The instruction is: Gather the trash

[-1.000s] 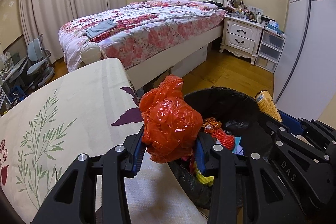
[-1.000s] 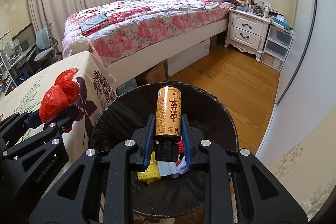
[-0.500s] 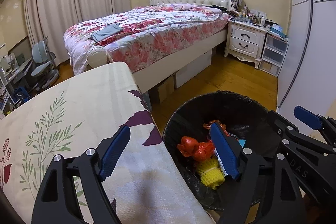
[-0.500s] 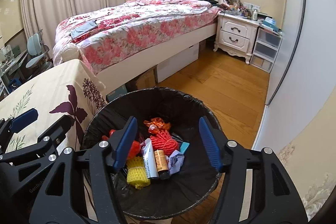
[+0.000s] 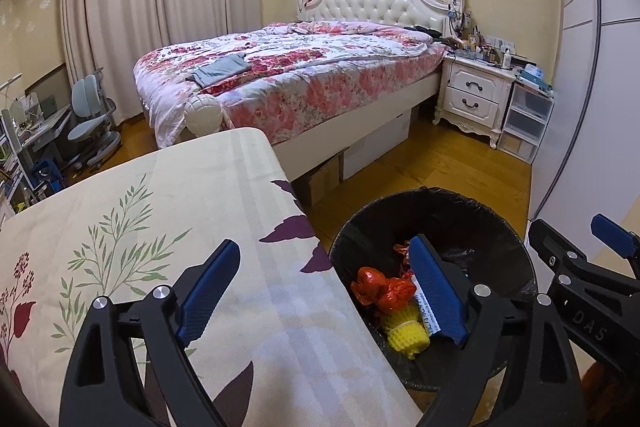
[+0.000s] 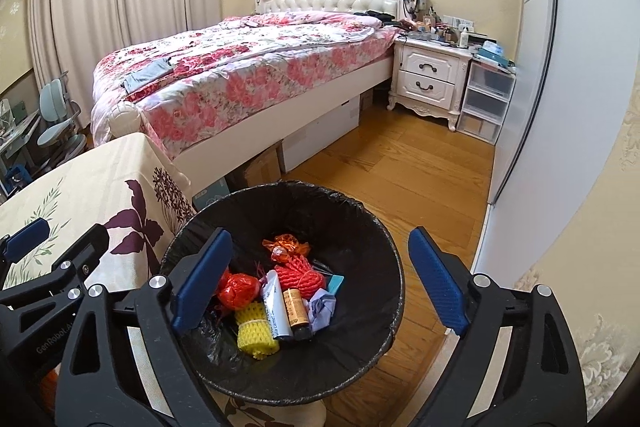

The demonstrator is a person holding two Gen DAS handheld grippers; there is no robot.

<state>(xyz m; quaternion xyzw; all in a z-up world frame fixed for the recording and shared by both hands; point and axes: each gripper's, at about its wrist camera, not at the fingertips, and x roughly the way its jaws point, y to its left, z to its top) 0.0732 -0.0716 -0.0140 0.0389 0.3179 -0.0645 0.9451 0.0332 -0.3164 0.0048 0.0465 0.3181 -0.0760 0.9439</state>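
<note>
A bin with a black liner [image 6: 360, 227] stands on the floor beside the table with the floral cloth [image 5: 160, 227]. In it lie a red plastic bag [image 6: 238, 289], a brown bottle [image 6: 296, 311], a yellow foam net [image 6: 254, 335], an orange net [image 6: 300, 273] and a white tube [image 6: 274, 311]. My right gripper [image 6: 320, 239] hangs over the bin, its jaws opening with nothing between them. My left gripper [image 5: 320, 255] straddles the table's edge and the bin rim [image 5: 500, 211], its jaws also opening and empty. The red bag [image 5: 384, 291] shows below it.
A bed with a floral cover [image 6: 248, 75] stands behind the bin, with cardboard boxes [image 6: 260, 167] under it. A white nightstand [image 6: 428, 79] and plastic drawers [image 6: 486, 103] are at the back right. A wardrobe wall [image 6: 532, 107] runs along the right. Wooden floor [image 6: 400, 171] lies between.
Both grippers have opened. The red bag fell from the left one and the brown bottle from the right one into the bin. Both grippers rose a little.
</note>
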